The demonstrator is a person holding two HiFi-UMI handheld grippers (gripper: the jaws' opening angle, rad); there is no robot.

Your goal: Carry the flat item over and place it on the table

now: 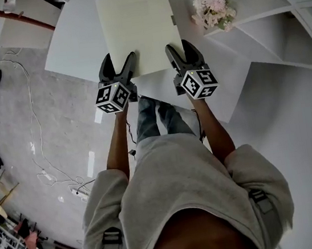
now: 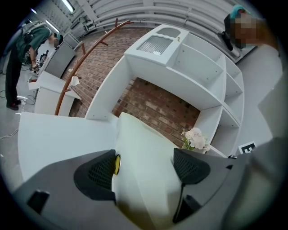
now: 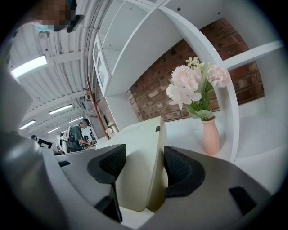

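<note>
Bright, even indoor light; ceiling strip lights (image 3: 28, 66) glow at nine o'clock in the right gripper view. Fisheye bending and dark corners frame both gripper views.

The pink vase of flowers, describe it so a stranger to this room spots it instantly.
Find the white shelving unit backed by red brick. At its foot, right of the pale cream flat board, stands a slim pink vase of pale pink flowers, the only pink thing there.
</note>
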